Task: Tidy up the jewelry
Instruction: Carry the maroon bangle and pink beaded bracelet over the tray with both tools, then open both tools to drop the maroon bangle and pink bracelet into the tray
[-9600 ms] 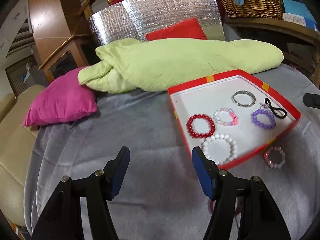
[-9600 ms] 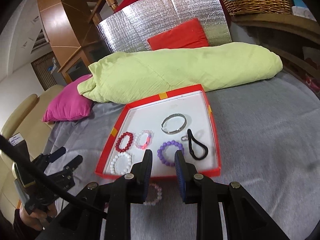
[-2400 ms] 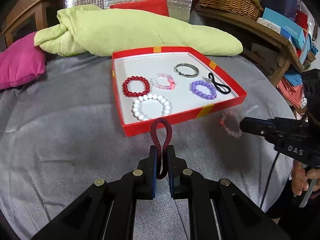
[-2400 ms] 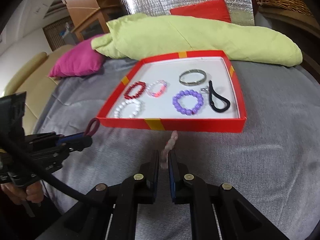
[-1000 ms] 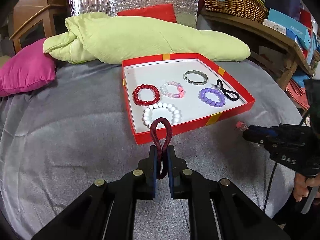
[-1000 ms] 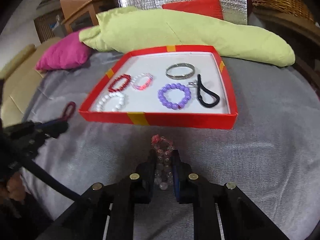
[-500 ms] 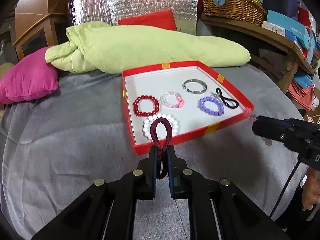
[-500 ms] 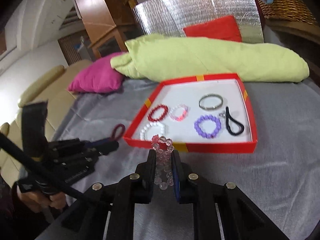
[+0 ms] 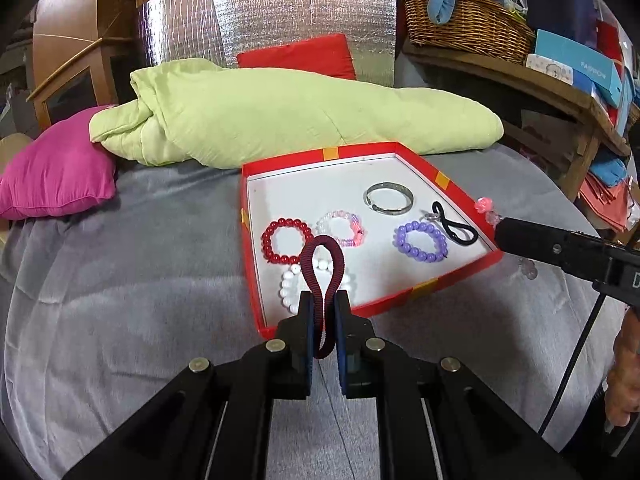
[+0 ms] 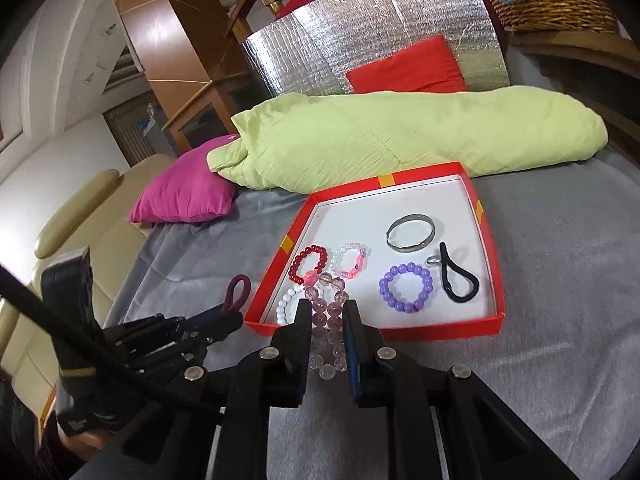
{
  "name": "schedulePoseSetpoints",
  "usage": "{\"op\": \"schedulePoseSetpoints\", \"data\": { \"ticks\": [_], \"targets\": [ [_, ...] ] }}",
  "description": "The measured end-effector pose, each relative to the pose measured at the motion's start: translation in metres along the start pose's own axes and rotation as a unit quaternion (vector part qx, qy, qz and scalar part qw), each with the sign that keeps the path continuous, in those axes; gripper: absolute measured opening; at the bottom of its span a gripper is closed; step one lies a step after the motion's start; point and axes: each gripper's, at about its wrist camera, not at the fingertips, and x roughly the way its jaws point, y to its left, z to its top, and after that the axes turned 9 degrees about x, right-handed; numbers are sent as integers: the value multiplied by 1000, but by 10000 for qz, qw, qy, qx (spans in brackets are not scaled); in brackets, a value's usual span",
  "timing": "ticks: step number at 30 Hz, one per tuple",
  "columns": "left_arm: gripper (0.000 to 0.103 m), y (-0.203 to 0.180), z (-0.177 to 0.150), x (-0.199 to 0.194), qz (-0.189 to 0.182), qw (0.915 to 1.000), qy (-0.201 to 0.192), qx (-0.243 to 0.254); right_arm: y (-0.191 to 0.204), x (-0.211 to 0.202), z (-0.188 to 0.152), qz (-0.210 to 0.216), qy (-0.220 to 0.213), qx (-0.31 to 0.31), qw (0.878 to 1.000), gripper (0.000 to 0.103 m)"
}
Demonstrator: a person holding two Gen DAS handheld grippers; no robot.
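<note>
A red tray (image 9: 464, 197) (image 10: 492, 256) lies on the grey bedspread and holds a red bead bracelet (image 9: 286, 241), a pink one (image 9: 342, 227), a white one (image 9: 286, 284), a purple one (image 9: 420, 241) (image 10: 406, 288), a silver bangle (image 9: 388, 198) (image 10: 411, 233) and a black hair tie (image 9: 456, 229) (image 10: 458, 278). My left gripper (image 9: 324, 306) is shut on a dark red hair tie (image 9: 322, 272), just before the tray's near edge. My right gripper (image 10: 327, 314) is shut on a clear pink bead bracelet (image 10: 326, 312), held above the tray's near edge. It shows at the right of the left wrist view (image 9: 496, 222).
A light green quilt (image 9: 288, 116) lies behind the tray, with a magenta pillow (image 9: 56, 168) to its left and a red cushion (image 9: 296, 58) against a silver foil panel. A wooden shelf with a wicker basket (image 9: 464, 28) stands at the right. A cream seat (image 10: 80, 216) lies left.
My right gripper has risen with the clear pink bracelet and rolled, now level with the tray's right rim. My left gripper has kept its place with the dark red hair tie.
</note>
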Motion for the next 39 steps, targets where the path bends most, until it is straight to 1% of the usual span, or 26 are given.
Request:
{"op": "schedulePoseSetpoints", "data": {
  "ticks": [5, 6, 9, 13, 15, 18, 20, 23, 24, 25, 26, 27, 28, 29, 30, 32, 33, 34, 36, 39],
  "targets": [
    [10, 2, 10, 19, -312, 9993, 129, -140, -8, 23, 15, -104, 183, 322, 9993, 17],
    [10, 2, 11, 23, -405, 9989, 161, -153, -9, 25, 17, -117, 199, 355, 9991, 17],
    [10, 1, 17, 34, -503, 9984, 212, -136, -12, 35, 27, -173, 174, 397, 9989, 17],
    [10, 2, 23, 51, -831, 9958, 309, -238, -15, 51, 40, -151, 239, 452, 9986, 17],
    [10, -1, 24, 59, -1088, 9928, 397, -304, -17, 63, 45, -138, 326, 500, 9981, 17],
    [11, -5, 25, 67, -1170, 9916, 468, -302, -20, 79, 49, -152, 476, 546, 9973, 17],
    [10, -5, 25, 72, -1144, 9914, 538, -338, -25, 90, 53, -253, 533, 613, 9964, 17],
    [12, -4, 25, 76, -1094, 9917, 591, -328, -34, 98, 59, -227, 566, 853, 9945, 17],
    [14, -4, 25, 77, -1072, 9919, 605, -308, -37, 101, 62, -235, 550, 907, 9941, 17],
    [19, -5, 26, 78, -1057, 9921, 616, -291, -39, 102, 64, -244, 552, 940, 9937, 20],
    [24, -5, 26, 79, -1050, 9921, 621, -279, -40, 105, 65, -236, 571, 995, 9931, 20],
    [26, -6, 26, 79, -1036, 9924, 621, -255, -43, 109, 66, -188, 633, 1074, 9920, 20],
    [29, -8, 26, 79, -1016, 9926, 622, -226, -45, 111, 66, -171, 681, 1133, 9911, 20],
    [36, -7, 26, 79, -1003, 9928, 624, -212, -48, 114, 66, -186, 722, 1190, 9901, 22],
    [39, -7, 26, 78, -973, 9931, 617, -203, -52, 116, 66, -196, 773, 1273, 9887, 25],
    [54, -6, 26, 74, -905, 9941, 557, -199, -58, 116, 65, -125, 838, 1433, 9860, 38],
    [57, -6, 26, 72, -868, 9946, 526, -197, -61, 115, 65, -71, 817, 1527, 9849, 40],
    [62, -5, 26, 70, -838, 9951, 488, -203, -62, 113, 65, -37, 771, 1573, 9845, 45],
    [62, -4, 25, 64, -834, 9955, 410, -210, -63, 107, 66, 1, 665, 1601, 9848, 46],
    [69, -2, 24, 56, -712, 9966, 359, -208, -62, 99, 66, -48, 565, 1562, 9861, 46]
  ]
}}
